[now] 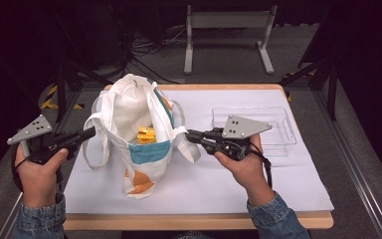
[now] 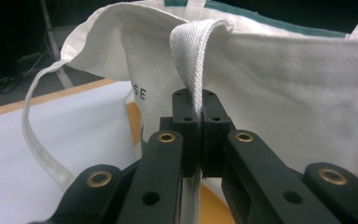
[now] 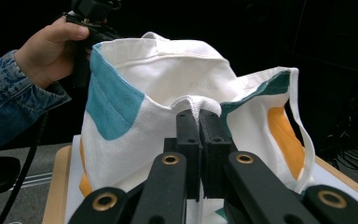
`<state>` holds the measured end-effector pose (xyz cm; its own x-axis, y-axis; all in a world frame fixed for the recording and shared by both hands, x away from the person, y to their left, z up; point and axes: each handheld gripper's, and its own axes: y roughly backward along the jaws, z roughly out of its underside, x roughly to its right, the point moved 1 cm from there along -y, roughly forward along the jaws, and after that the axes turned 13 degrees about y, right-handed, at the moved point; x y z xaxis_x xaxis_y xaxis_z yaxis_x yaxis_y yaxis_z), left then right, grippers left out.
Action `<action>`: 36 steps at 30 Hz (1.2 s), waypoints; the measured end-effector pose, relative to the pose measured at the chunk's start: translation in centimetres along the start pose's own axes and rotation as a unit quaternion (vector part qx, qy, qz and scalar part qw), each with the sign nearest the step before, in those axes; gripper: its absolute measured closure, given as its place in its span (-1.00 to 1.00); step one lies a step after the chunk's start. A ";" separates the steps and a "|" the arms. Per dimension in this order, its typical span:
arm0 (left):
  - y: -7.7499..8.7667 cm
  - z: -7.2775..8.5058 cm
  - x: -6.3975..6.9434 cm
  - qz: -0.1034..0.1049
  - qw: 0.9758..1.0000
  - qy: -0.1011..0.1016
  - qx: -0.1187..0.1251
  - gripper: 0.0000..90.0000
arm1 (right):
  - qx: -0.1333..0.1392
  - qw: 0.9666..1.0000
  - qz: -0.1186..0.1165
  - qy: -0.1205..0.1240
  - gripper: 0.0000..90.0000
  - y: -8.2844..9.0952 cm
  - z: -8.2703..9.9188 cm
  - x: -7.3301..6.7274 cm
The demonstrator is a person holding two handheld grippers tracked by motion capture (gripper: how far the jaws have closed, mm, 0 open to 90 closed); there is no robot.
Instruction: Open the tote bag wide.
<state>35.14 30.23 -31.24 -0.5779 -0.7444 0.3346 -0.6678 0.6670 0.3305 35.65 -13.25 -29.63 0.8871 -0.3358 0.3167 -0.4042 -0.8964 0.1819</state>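
Observation:
A white tote bag [image 1: 137,129] with teal and orange patches stands open in the middle of the table, a small yellow box [image 1: 146,135] lying inside it. My left gripper [image 1: 90,132] is shut on the bag's left rim at a strap; in the left gripper view the white woven strap [image 2: 193,56] runs down between the closed jaws of the left gripper [image 2: 200,100]. My right gripper [image 1: 188,135] is shut on the bag's right rim, and the right gripper view shows the right gripper [image 3: 199,116] pinching a fold of white cloth [image 3: 198,103]. The two pull the mouth apart.
A clear plastic tray [image 1: 278,130] lies on the white table cover [image 1: 258,184] behind my right hand. A loose strap loop [image 1: 94,154] hangs at the bag's left. A grey frame [image 1: 229,35] stands on the floor beyond the table.

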 end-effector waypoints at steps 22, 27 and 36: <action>-0.1 1.6 -1.9 0.011 0.997 0.003 -0.077 0.95 | -0.049 0.998 -0.016 -0.029 0.95 2.5 1.3 1.0; -0.1 1.8 -2.2 0.008 0.994 0.009 -0.107 0.95 | -0.074 0.996 -0.024 -0.036 0.95 3.1 2.0 1.2; -0.8 2.4 -2.6 0.010 0.990 0.006 -0.139 0.95 | -0.114 0.991 -0.038 -0.057 0.95 3.3 3.2 1.5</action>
<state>36.06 31.56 -34.51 -0.5832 -0.7318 0.3527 -0.5009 0.6657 0.5531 36.34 -17.67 -31.49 0.9311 -0.3122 0.1889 -0.3637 -0.8357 0.4114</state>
